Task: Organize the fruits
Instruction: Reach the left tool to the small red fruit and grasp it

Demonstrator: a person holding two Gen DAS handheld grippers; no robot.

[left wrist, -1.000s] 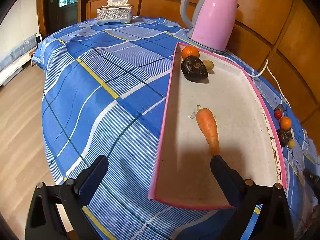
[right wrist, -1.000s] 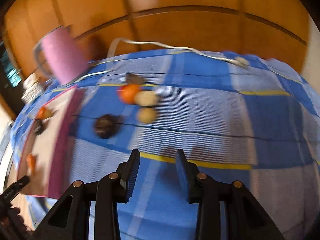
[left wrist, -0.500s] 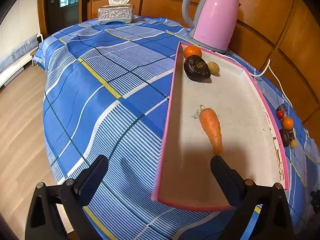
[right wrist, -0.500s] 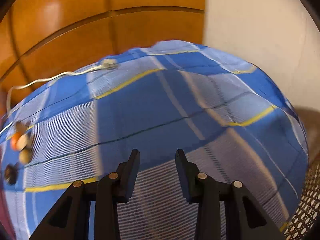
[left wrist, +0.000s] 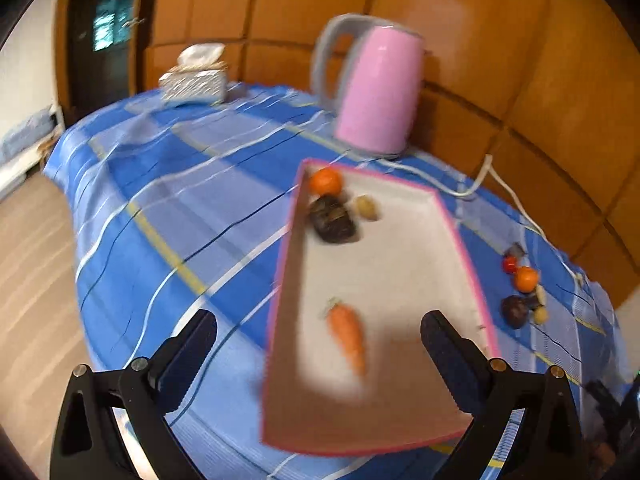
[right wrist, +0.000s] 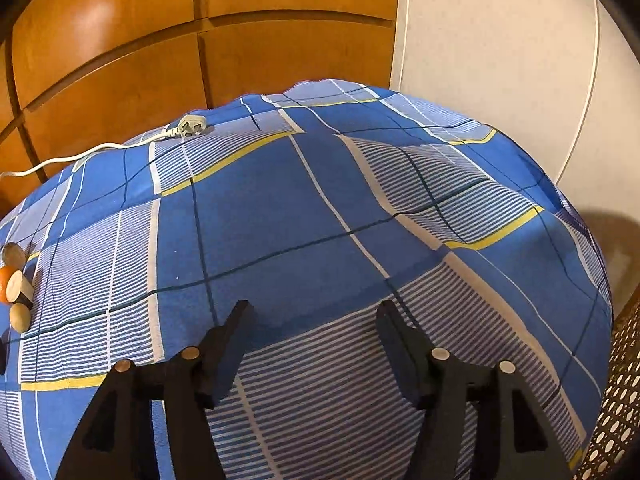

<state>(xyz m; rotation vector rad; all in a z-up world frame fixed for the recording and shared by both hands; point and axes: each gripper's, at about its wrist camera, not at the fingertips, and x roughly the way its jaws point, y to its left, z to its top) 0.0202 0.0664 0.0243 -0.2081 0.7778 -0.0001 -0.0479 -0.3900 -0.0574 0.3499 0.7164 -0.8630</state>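
Observation:
A pink-rimmed tray (left wrist: 400, 272) lies on the blue plaid tablecloth. In it are a carrot (left wrist: 347, 336), an orange (left wrist: 326, 181), a dark fruit (left wrist: 332, 220) and a small tan fruit (left wrist: 366, 207). My left gripper (left wrist: 316, 340) is open and empty, above the tray's near end. To the tray's right a loose group of fruits lies on the cloth: an orange (left wrist: 526, 278), a red one (left wrist: 509, 265) and a dark one (left wrist: 515, 310). My right gripper (right wrist: 314, 326) is open and empty over bare cloth; part of that group (right wrist: 16, 288) shows at the far left edge.
A pink kettle (left wrist: 376, 92) stands behind the tray, its white cord and plug (right wrist: 188, 126) trailing along the table's back edge. A tissue box (left wrist: 196, 80) sits at the far left corner. Wood panelling backs the table; a wicker surface (right wrist: 616, 420) is at right.
My left gripper has pulled back and swung, so the tray looks smaller and further off. My right gripper has turned right, away from the loose fruits, and its jaws have opened wider.

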